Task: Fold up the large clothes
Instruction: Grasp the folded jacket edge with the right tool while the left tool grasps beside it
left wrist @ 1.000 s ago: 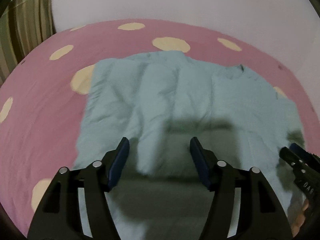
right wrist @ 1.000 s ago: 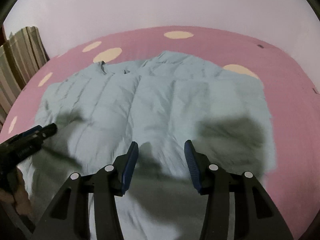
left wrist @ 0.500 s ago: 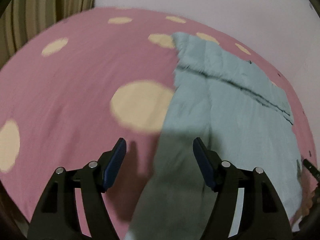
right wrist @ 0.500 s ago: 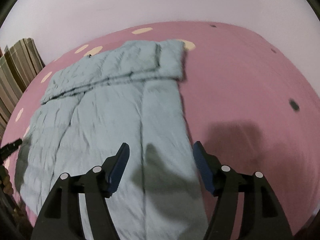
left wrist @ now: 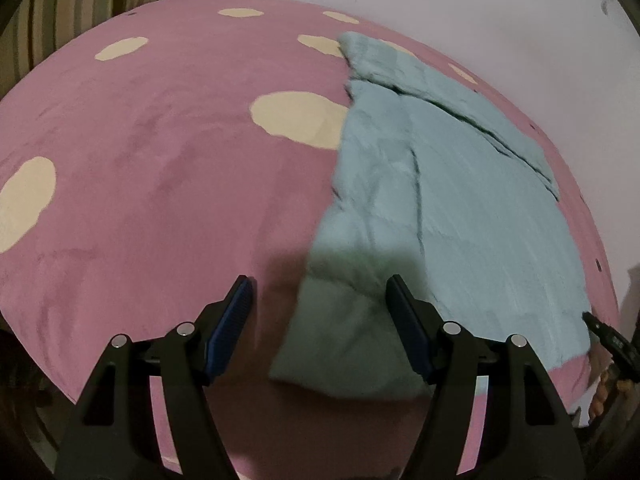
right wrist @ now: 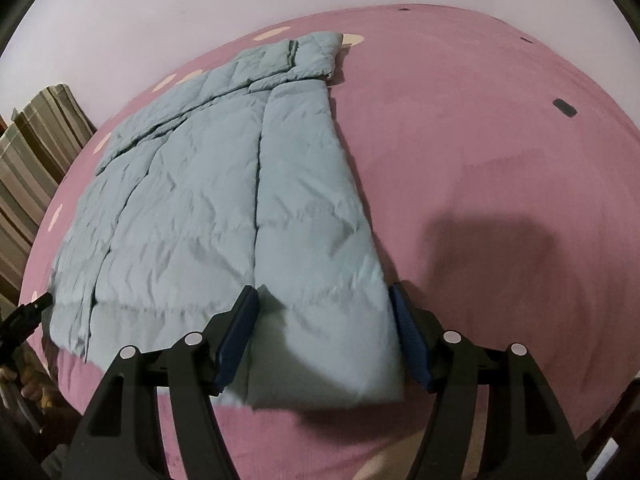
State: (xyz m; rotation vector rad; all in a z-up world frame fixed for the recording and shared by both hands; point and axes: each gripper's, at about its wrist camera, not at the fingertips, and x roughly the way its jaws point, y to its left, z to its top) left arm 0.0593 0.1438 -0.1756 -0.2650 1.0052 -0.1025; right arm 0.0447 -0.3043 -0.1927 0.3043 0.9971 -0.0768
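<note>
jaws apart over jacket [right wrist: 224, 216], curtain [left wrist: 72, 8] nearer on left view

No readable text, labels or numbers anywhere.

My light is dim and soft. It comes from above and behind me, so dark shadows fall on the pink bed [left wrist: 160, 200] and the near edge of the blue jacket [right wrist: 200, 220]. Both pictures bulge like a ball, with black corners. The wall [right wrist: 160, 20] looks pale, without glare.
</note>
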